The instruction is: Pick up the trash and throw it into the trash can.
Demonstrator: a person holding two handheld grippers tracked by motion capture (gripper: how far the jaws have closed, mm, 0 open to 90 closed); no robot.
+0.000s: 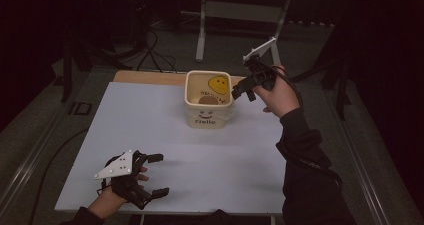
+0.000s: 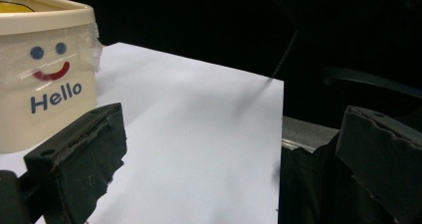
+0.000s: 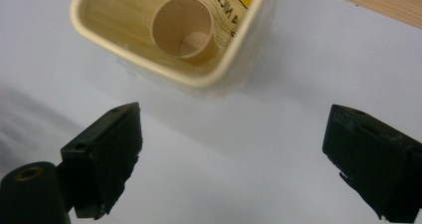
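Observation:
A cream square tub point(image 1: 207, 117) marked "Hello", with a smiley face, stands at the back middle of the white board. A tan paper cup point(image 1: 205, 100) lies inside it. In the right gripper view the cup point(image 3: 183, 27) rests on its side within the tub point(image 3: 149, 55), its mouth towards the camera. My right gripper point(image 1: 242, 92) hangs just right of the tub's rim, open and holding nothing point(image 3: 234, 154). My left gripper point(image 1: 162, 174) rests near the front left edge, open and holding nothing point(image 2: 224, 159). From there the tub point(image 2: 45, 84) stands far off to the left.
The white board point(image 1: 200, 160) covers most of a wooden table point(image 1: 150, 77). Behind it stands a metal desk frame point(image 1: 202, 30), with cables on the dark floor point(image 1: 150, 55). A dark sleeve point(image 1: 305, 155) runs along the right edge.

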